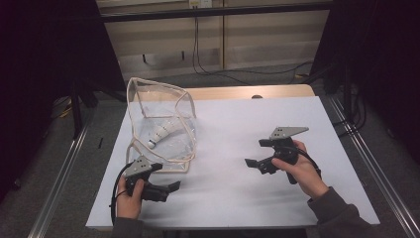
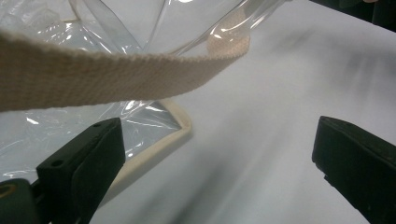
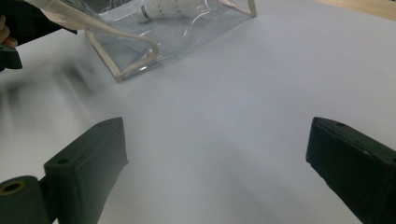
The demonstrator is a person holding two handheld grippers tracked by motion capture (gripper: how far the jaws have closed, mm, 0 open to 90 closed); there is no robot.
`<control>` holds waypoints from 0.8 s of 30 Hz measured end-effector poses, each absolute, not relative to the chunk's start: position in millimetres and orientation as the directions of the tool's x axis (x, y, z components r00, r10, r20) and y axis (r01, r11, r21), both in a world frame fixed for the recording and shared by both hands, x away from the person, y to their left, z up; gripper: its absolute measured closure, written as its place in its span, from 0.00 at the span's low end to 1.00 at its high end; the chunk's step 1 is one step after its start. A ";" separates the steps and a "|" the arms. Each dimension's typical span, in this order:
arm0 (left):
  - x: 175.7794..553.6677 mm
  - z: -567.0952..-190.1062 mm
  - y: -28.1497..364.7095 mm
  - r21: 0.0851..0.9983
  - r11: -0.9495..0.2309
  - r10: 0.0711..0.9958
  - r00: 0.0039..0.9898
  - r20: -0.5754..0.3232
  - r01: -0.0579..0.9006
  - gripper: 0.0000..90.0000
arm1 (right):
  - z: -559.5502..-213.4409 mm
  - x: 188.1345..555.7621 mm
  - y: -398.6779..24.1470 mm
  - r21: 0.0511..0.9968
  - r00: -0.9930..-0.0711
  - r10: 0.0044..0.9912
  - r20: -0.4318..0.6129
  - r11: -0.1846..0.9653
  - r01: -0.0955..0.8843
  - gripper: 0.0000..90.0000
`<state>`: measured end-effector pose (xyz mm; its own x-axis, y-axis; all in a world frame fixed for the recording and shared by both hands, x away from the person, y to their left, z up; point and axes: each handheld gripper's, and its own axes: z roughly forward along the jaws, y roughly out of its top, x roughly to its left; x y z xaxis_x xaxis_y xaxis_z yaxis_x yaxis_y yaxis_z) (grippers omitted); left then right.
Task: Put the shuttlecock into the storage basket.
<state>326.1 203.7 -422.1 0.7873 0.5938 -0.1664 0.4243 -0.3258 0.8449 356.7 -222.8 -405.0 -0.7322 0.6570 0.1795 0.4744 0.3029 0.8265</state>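
Glossy clear plastic bag (image 1: 161,124) edged with rough woven cloth strap (image 2: 107,77); matt smooth white table sheet (image 1: 237,148)

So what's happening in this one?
A person at a white table holds a gripper in each hand. A clear plastic bag with beige trim stands at the left, a shuttlecock inside it. The left gripper sits just in front of the bag, jaws open, with the bag's beige strap crossing close ahead of them. The right gripper hovers open over bare table, holding nothing.
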 end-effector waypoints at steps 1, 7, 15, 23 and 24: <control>326.2 -422.2 203.7 0.845 -0.327 0.594 0.788 -0.164 0.423 0.03 | -405.6 356.2 -223.7 0.827 -0.731 0.658 0.179 0.302 0.474 0.05; 326.1 -422.5 203.0 0.846 -0.323 0.594 0.787 -0.167 0.423 0.03 | -410.1 351.9 -230.5 0.825 -0.725 0.663 0.186 0.295 0.482 0.05; 326.1 -422.2 202.9 0.848 -0.323 0.592 0.789 -0.165 0.420 0.03 | -415.2 346.0 -240.5 0.826 -0.717 0.672 0.183 0.290 0.483 0.05; 326.1 -422.3 202.3 0.847 -0.325 0.593 0.788 -0.164 0.421 0.03 | -418.0 341.2 -247.7 0.831 -0.715 0.676 0.179 0.284 0.477 0.05; 326.1 -422.2 202.4 0.847 -0.324 0.593 0.788 -0.164 0.420 0.03 | -418.5 340.4 -248.5 0.832 -0.716 0.675 0.179 0.285 0.476 0.05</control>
<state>326.1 202.4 -422.2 0.7881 0.5933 -0.1639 0.4204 -0.3243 0.8474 340.4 -248.5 -418.5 -0.7160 0.6749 0.1785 0.4765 0.2855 0.8316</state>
